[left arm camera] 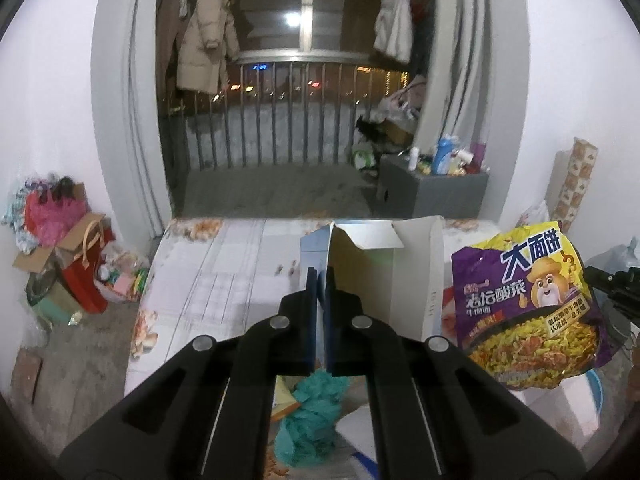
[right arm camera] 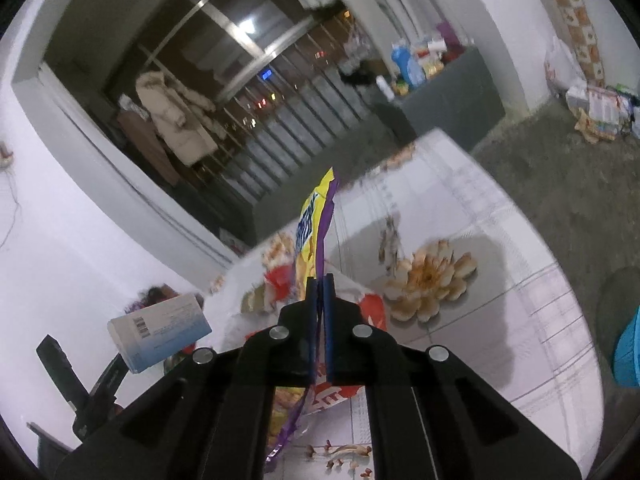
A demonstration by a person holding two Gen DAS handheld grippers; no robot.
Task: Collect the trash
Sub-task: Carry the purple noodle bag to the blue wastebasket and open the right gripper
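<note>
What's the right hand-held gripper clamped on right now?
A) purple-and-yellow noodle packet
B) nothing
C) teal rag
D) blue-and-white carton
A: in the right wrist view the right hand-held gripper has its fingers shut on the edge of the noodle packet; the left hand-held gripper holds the carton.

A beige coat is hanging at the balcony window, and a white jacket is hanging further right. A grey cabinet is carrying bottles. A red bag is standing on the floor beside the flower-patterned tablecloth.
</note>
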